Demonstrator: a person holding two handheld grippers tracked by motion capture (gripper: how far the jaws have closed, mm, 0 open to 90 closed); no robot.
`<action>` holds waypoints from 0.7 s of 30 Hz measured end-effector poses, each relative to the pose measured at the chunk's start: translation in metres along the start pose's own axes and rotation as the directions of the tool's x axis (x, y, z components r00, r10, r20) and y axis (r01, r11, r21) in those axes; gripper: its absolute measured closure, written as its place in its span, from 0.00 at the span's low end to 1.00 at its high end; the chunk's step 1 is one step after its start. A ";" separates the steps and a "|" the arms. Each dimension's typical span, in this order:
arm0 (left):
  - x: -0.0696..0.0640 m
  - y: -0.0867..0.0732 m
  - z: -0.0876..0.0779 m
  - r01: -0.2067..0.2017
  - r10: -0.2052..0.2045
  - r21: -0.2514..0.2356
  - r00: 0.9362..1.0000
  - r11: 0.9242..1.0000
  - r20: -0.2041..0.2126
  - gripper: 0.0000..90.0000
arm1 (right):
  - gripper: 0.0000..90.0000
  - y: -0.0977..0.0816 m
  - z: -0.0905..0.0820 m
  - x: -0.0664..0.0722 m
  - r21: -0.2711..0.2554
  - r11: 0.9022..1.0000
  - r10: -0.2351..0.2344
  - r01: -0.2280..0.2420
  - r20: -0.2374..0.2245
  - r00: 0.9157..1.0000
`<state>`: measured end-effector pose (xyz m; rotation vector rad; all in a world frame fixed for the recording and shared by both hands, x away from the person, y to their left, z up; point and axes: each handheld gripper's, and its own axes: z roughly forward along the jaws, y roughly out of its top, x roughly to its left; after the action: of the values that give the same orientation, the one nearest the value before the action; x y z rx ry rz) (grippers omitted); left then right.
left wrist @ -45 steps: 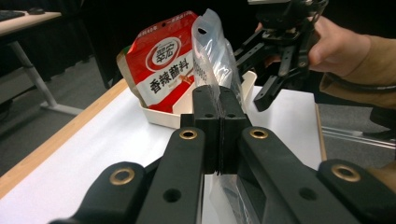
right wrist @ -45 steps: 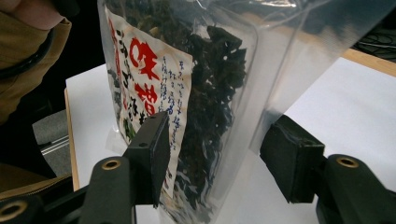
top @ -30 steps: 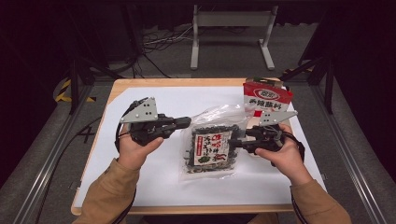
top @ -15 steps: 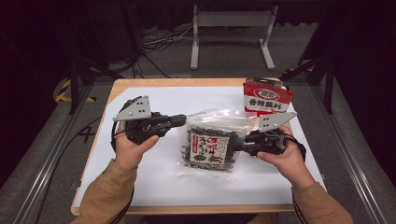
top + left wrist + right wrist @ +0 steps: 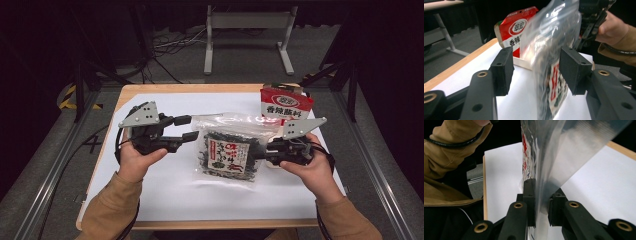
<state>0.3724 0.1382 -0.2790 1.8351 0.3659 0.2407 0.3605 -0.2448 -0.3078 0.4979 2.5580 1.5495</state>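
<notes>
The clear bag of dark seaweed (image 5: 227, 155) sits at the centre of the white-covered worktop (image 5: 165, 192). The right gripper (image 5: 261, 154), at 3 o'clock of the bag, has its jaws clenched on the bag's right edge, the film pinched flat between the pads. The left gripper (image 5: 186, 128), at 9 o'clock, has just been opening its jaws: they stand released on either side of the bag's left edge, neither pad pressing it. A red snack pouch (image 5: 285, 103) stands at 1 o'clock of the bag, near the far edge.

Red pouch (image 5: 285, 104) blocks far right; table (image 5: 150, 200) front w/ free room.
</notes>
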 end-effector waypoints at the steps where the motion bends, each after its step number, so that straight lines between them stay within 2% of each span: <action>1: 0.001 -0.001 -0.001 -0.002 0.002 0.006 1.000 1.000 -0.009 0.50 | 0.87 0.001 -0.003 0.000 -0.001 1.000 0.000 0.000 0.006 1.000; 3: 0.002 -0.001 -0.002 -0.004 0.004 0.010 1.000 1.000 -0.008 0.49 | 0.87 0.002 -0.008 0.000 -0.003 1.000 0.003 -0.003 0.023 1.000; 5: 0.004 -0.003 -0.003 0.012 -0.012 0.012 1.000 1.000 -0.007 0.49 | 0.87 0.003 -0.011 0.000 -0.002 1.000 0.000 0.001 0.033 0.999; 7: 0.007 -0.005 -0.003 0.023 -0.023 0.016 1.000 1.000 -0.009 0.49 | 0.87 0.007 -0.019 0.000 0.001 1.000 -0.003 0.003 0.069 0.998; 9: 0.010 -0.007 -0.002 0.039 -0.039 0.019 0.999 0.999 -0.009 0.49 | 0.87 0.008 -0.022 0.000 -0.001 1.000 -0.001 0.001 0.077 0.997; 13: 0.016 -0.012 -0.002 0.054 -0.053 0.038 0.998 0.998 -0.028 0.49 | 0.87 0.015 -0.036 -0.001 -0.005 1.000 0.004 -0.004 0.112 0.994; 16: 0.019 -0.014 -0.002 0.050 -0.049 0.043 0.998 0.998 -0.037 0.49 | 0.87 0.018 -0.041 -0.001 -0.003 1.000 0.010 -0.010 0.130 0.991; 21: 0.025 -0.019 -0.002 0.078 -0.076 0.041 0.995 0.996 -0.062 0.48 | 0.87 0.023 -0.053 -0.003 0.000 1.000 0.024 -0.024 0.171 0.985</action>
<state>0.3922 0.1539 -0.2975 1.8552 0.4863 0.2365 0.3549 -0.2807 -0.2628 0.6347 2.4338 1.4439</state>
